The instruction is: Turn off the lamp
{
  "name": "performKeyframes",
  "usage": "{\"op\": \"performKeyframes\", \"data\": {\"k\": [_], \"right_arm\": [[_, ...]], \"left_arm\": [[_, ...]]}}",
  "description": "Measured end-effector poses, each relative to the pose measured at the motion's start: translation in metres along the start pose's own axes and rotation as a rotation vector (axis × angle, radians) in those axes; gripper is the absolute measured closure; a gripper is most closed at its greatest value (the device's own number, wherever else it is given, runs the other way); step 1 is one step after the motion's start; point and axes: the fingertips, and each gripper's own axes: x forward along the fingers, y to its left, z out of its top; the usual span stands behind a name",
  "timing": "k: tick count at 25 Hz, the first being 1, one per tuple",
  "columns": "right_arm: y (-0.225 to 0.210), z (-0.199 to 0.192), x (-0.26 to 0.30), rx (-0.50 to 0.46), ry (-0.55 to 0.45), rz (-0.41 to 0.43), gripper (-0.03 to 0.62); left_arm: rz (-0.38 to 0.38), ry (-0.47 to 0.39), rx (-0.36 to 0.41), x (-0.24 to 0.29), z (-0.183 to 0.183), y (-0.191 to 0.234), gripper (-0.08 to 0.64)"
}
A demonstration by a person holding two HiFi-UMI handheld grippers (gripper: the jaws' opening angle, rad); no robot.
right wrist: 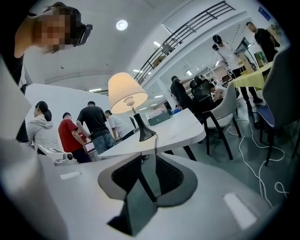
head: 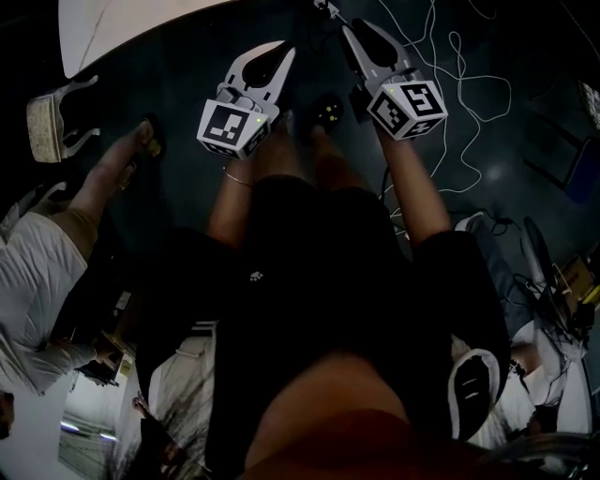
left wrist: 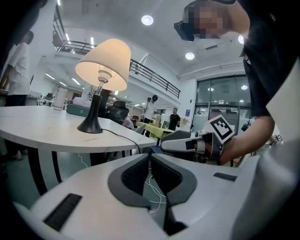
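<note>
The lamp (left wrist: pixel 103 65) stands on a white table (left wrist: pixel 42 129), its cream shade glowing above a black stem and base (left wrist: pixel 90 125). The right gripper view also shows the lamp (right wrist: pixel 127 93), some way ahead of the jaws. The lamp's black cord (left wrist: pixel 123 137) runs from the base over the table's edge. My left gripper (left wrist: pixel 150 155) is shut, its tips touching with nothing between them. My right gripper (right wrist: pixel 149 157) is open with a clear gap and holds nothing. Seen from the head, the left gripper (head: pixel 284 51) and right gripper (head: pixel 344 25) are side by side, short of the table (head: pixel 103 28).
White cables (head: pixel 450 84) trail over the dark floor to the right. A chair (right wrist: pixel 220 108) stands at the table's right end. Several people (right wrist: pixel 93 124) stand behind the table's left side, and others are further back. A chair (head: pixel 52 127) is at my left.
</note>
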Motion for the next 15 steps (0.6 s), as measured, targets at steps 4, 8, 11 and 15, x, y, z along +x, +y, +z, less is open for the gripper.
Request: {"op": "performKeyframes", "data": {"k": [4, 8, 11, 15], "right_arm": [[-0.006, -0.005, 0.017, -0.009, 0.010, 0.004, 0.523], [-0.011, -0.011, 0.030, -0.024, 0.021, 0.010, 0.518], [-0.018, -0.014, 0.040, -0.030, 0.022, -0.003, 0.518], [-0.024, -0.016, 0.049, -0.027, 0.019, -0.009, 0.517]], "left_arm": [[0.023, 0.004, 0.015, 0.006, -0.008, 0.009, 0.551], [0.016, 0.010, 0.050, 0.013, -0.020, 0.012, 0.551], [0.009, 0.004, 0.057, 0.018, -0.021, 0.013, 0.551], [0.005, 0.010, 0.057, 0.024, -0.027, 0.015, 0.551]]}}
